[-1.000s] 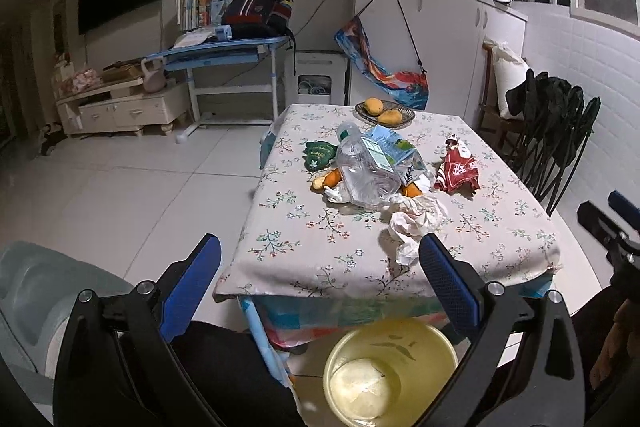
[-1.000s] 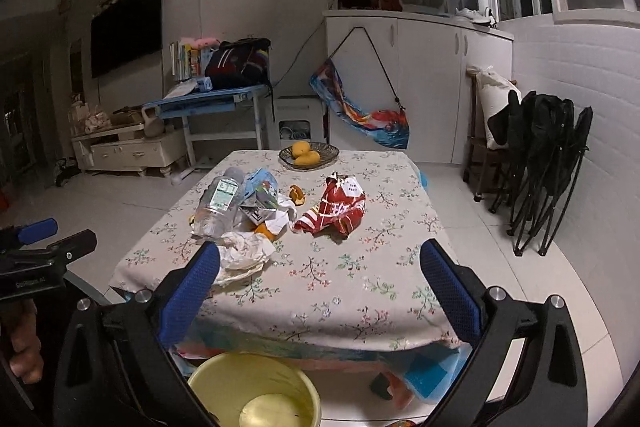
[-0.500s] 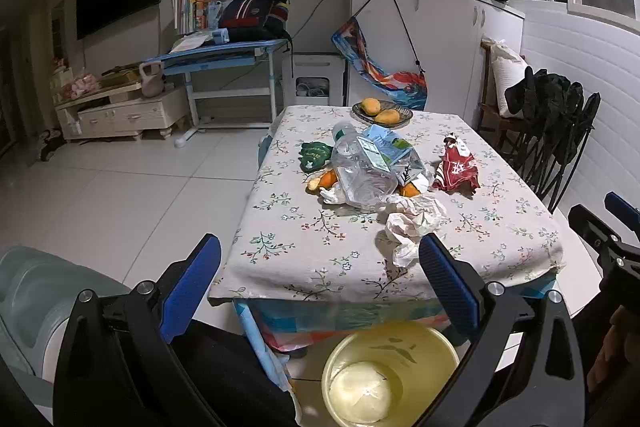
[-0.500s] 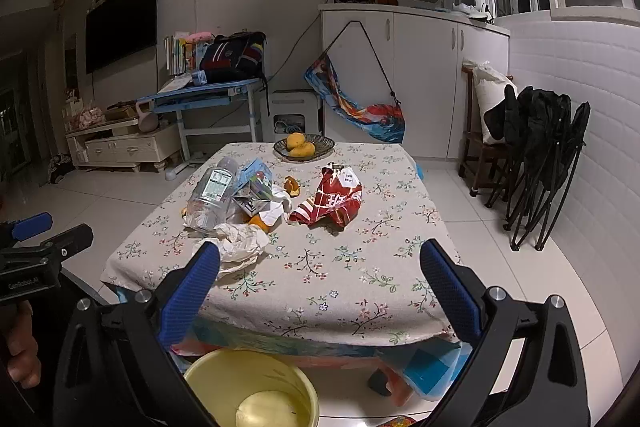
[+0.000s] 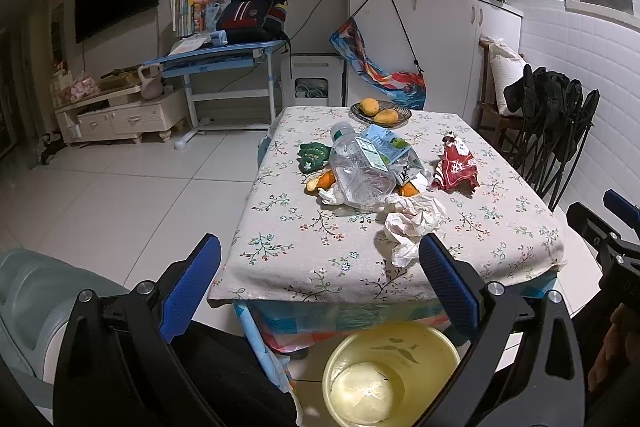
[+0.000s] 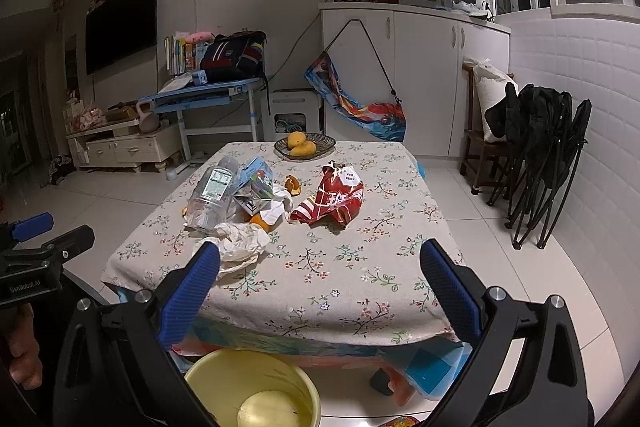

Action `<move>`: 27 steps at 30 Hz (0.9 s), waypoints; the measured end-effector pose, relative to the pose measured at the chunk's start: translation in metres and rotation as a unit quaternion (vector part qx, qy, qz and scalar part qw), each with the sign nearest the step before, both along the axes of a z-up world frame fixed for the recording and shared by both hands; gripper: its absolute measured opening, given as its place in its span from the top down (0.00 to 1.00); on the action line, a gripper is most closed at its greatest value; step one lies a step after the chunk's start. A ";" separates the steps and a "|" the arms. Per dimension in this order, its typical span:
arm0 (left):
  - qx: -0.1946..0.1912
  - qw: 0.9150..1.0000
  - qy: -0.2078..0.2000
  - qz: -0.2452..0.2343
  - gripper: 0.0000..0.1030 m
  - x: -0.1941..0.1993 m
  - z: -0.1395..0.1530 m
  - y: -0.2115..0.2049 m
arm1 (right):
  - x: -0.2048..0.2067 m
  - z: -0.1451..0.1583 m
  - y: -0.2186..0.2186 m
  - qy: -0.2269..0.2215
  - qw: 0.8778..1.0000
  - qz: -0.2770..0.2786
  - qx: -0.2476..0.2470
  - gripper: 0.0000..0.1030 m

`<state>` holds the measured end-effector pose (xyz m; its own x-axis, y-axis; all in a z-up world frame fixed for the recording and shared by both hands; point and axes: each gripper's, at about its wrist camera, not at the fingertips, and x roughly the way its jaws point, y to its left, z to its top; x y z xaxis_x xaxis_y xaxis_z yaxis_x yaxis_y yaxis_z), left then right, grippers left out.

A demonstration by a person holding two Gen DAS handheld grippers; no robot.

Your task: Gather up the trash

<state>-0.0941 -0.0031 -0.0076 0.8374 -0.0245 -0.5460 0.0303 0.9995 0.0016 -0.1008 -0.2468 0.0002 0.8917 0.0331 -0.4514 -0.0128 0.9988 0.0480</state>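
Note:
Trash lies on a low table with a floral cloth [image 5: 304,247] [image 6: 344,283]: a clear plastic bottle [image 5: 358,171] [image 6: 210,193], a blue carton [image 5: 394,155] [image 6: 256,183], crumpled white paper [image 5: 412,223] [image 6: 240,241], a red snack bag [image 5: 456,169] [image 6: 332,197], orange peels [image 5: 320,181] [image 6: 293,183] and a green wrapper [image 5: 312,155]. A yellow bin [image 5: 390,373] [image 6: 254,387] stands on the floor at the table's near edge. My left gripper [image 5: 320,279] and right gripper [image 6: 320,279] both hang open in front of the table, holding nothing.
A plate of mangoes [image 5: 380,111] [image 6: 305,145] sits at the table's far end. Folded black chairs [image 6: 544,155] lean on the right wall. A blue desk [image 5: 224,67] and low cabinet [image 5: 120,115] stand at the back left, with white tile floor between.
Both grippers have drawn back and risen slightly, so the table looks a little farther. Both stay open; nothing on the table has moved.

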 end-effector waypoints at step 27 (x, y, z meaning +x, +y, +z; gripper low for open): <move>0.007 1.000 -0.005 -0.011 0.07 -0.001 -0.002 -0.004 | 0.001 -0.001 0.005 0.006 1.000 0.007 0.005 0.07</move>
